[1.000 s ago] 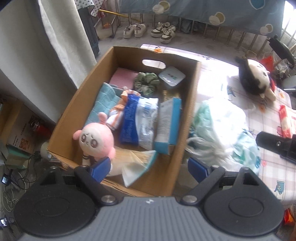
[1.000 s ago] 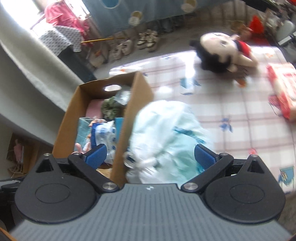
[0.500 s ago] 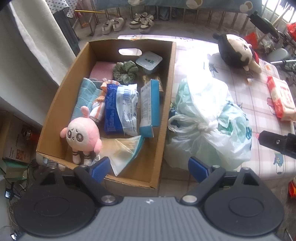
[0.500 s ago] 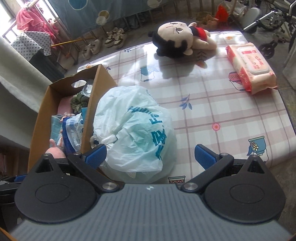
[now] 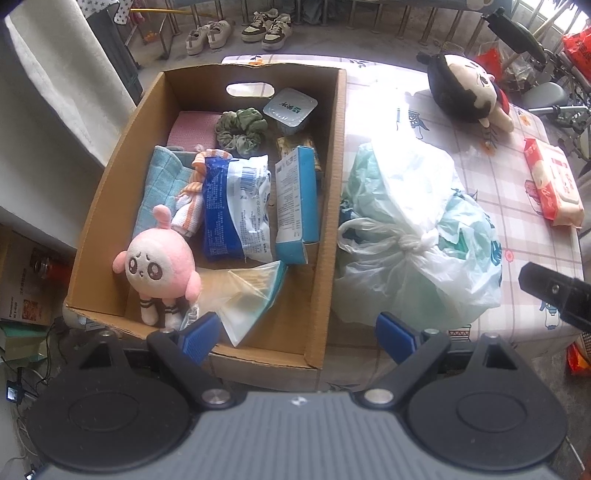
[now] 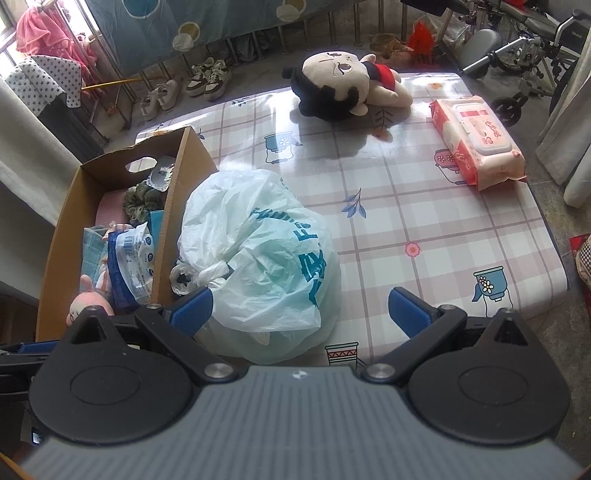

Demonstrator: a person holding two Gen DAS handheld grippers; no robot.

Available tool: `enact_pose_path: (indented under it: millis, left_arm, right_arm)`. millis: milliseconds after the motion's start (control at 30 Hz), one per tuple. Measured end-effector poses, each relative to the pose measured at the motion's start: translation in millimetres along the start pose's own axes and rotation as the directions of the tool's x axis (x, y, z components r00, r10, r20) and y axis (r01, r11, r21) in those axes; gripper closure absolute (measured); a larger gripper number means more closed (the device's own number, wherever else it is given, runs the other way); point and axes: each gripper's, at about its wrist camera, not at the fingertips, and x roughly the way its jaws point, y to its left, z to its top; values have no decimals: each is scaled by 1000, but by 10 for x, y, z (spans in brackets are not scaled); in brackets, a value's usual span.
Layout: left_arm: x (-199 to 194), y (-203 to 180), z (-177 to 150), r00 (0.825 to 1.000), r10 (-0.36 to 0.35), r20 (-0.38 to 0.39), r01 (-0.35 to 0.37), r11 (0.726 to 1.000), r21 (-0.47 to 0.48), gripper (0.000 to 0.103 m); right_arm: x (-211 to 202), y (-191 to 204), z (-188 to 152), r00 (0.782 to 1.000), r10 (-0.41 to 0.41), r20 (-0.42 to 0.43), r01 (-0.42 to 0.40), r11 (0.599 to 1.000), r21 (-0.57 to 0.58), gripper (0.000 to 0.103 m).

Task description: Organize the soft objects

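Note:
A cardboard box point(image 5: 328, 206) point(image 6: 173, 206) sits at the table's left edge. It holds a pink plush point(image 5: 157, 267), a blue-white packet point(image 5: 236, 210), a blue carton point(image 5: 295, 199), a green scrunchie point(image 5: 240, 127), folded cloths and a sealed cup. A knotted white plastic bag point(image 5: 413, 236) point(image 6: 258, 254) lies right of the box. A black-haired doll point(image 5: 465, 88) point(image 6: 340, 83) lies at the table's far side. A wet-wipes pack point(image 5: 554, 181) point(image 6: 476, 140) lies at the right. My left gripper point(image 5: 295, 332) is open and empty above the box's near wall. My right gripper point(image 6: 299, 314) is open and empty above the bag's near side.
The table has a checked cloth point(image 6: 424, 221). Shoes point(image 5: 236, 29) stand on the floor beyond it. A wheelchair point(image 6: 535, 48) is at the far right. A white cloth-covered surface point(image 5: 55, 110) rises left of the box.
Both grippers have pulled back and up from the box and bag, so more of the table shows. The box, the bag and the doll have not moved.

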Motion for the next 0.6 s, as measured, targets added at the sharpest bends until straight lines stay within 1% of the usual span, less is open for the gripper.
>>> enact_pose_path:
  millis: [267, 600]
  left_arm:
    - [15, 137, -31, 1000, -5, -10, 6, 1000, 4, 11]
    - [69, 250, -63, 1000, 5, -22, -4, 1000, 8, 11]
  right_arm:
    - [-15, 102, -91, 1000, -21, -13, 21, 1000, -9, 1]
    - [-10, 202, -166, 999, -35, -27, 34, 999, -18, 1]
